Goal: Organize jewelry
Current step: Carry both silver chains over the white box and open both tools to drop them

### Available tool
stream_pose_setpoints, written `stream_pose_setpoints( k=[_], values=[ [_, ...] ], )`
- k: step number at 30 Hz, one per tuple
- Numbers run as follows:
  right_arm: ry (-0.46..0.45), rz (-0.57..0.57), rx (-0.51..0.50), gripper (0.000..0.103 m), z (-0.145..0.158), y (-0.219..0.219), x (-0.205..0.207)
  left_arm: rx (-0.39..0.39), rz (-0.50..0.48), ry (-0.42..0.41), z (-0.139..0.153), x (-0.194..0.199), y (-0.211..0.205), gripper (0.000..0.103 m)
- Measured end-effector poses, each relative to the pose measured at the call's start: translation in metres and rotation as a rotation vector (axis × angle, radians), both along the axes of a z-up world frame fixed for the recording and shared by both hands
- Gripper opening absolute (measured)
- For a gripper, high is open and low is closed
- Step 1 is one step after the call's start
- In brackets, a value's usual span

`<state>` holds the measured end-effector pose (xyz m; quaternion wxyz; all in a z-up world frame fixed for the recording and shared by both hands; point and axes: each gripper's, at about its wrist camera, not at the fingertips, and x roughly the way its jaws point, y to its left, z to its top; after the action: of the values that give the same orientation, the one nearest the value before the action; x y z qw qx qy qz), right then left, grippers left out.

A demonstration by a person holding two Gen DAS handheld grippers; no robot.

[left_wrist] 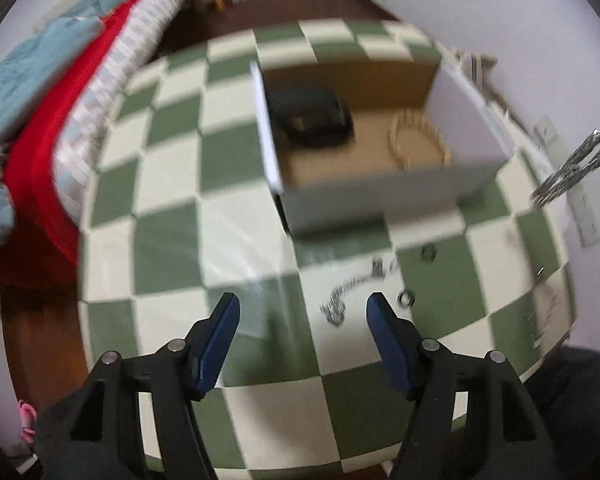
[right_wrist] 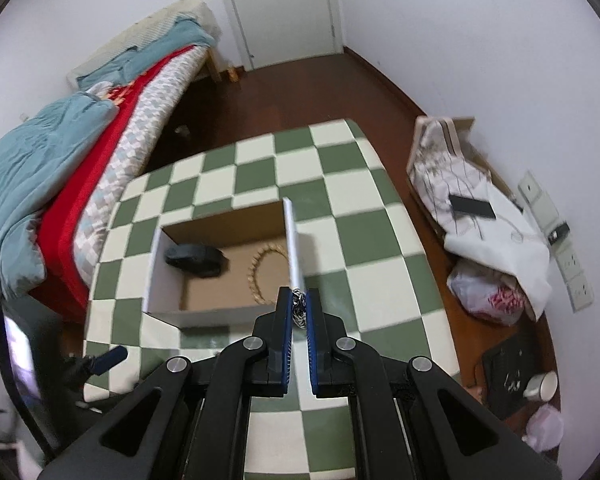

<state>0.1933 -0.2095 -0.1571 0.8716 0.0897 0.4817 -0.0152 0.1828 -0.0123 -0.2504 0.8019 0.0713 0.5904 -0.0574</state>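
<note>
An open white cardboard box [left_wrist: 364, 200] [right_wrist: 204, 314] stands on the green-and-cream checked table [left_wrist: 172, 240] [right_wrist: 340, 208]. Inside lie a beaded gold ring-shaped bracelet [left_wrist: 418, 140] [right_wrist: 260, 276] and a dark pouch [left_wrist: 312, 118] [right_wrist: 194, 258]. My left gripper [left_wrist: 302, 312] is open and empty, low over the table before the box. A silver chain [left_wrist: 352, 288] and small rings [left_wrist: 406, 299] lie on the table just ahead of it. My right gripper [right_wrist: 299, 304] is shut on a silver chain [right_wrist: 299, 312] above the box's right front corner; that chain hangs at the right edge of the left wrist view [left_wrist: 572, 170].
A bed with red and teal bedding [right_wrist: 60, 160] stands left of the table. A clear plastic bag [left_wrist: 236, 248] lies on the table left of the chain. Clothes, a phone [right_wrist: 472, 206] and bags lie on the floor at the right. A white door [right_wrist: 284, 8] is at the back.
</note>
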Motion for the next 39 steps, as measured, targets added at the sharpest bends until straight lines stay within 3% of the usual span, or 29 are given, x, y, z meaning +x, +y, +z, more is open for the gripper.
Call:
stream_pose_setpoints(
  k=[3,6,8,9,16,22,28,39],
  values=[
    [0.028,-0.022,-0.003,0.004,-0.014,-0.011,-0.004,0.016,-0.001,0.010,-0.019,-0.001,-0.007,0.063],
    [0.046,-0.041,-0.005,0.004,-0.024,-0.020,-0.007,0.080,-0.019,0.004,-0.031,-0.003,-0.016,0.062],
    [0.055,-0.050,-0.004,0.004,-0.029,-0.024,-0.007,0.059,-0.034,-0.011,-0.033,-0.007,-0.019,0.040],
    [0.057,-0.052,-0.004,0.004,-0.031,-0.026,-0.007,0.055,-0.035,-0.014,-0.033,-0.009,-0.020,0.011],
    [0.066,-0.059,-0.005,0.004,-0.039,-0.027,-0.007,0.140,-0.034,-0.059,-0.026,-0.019,-0.029,0.009],
    [0.062,-0.051,-0.018,0.004,-0.039,-0.021,-0.010,0.182,-0.012,-0.175,0.010,-0.028,-0.025,0.009],
    [0.044,-0.045,-0.004,0.004,-0.031,-0.016,-0.010,0.120,0.034,-0.247,0.055,-0.023,-0.009,0.009],
    [-0.058,0.021,-0.004,0.004,0.025,0.009,0.010,-0.003,0.090,-0.386,0.148,0.017,-0.003,0.009]
  ],
)
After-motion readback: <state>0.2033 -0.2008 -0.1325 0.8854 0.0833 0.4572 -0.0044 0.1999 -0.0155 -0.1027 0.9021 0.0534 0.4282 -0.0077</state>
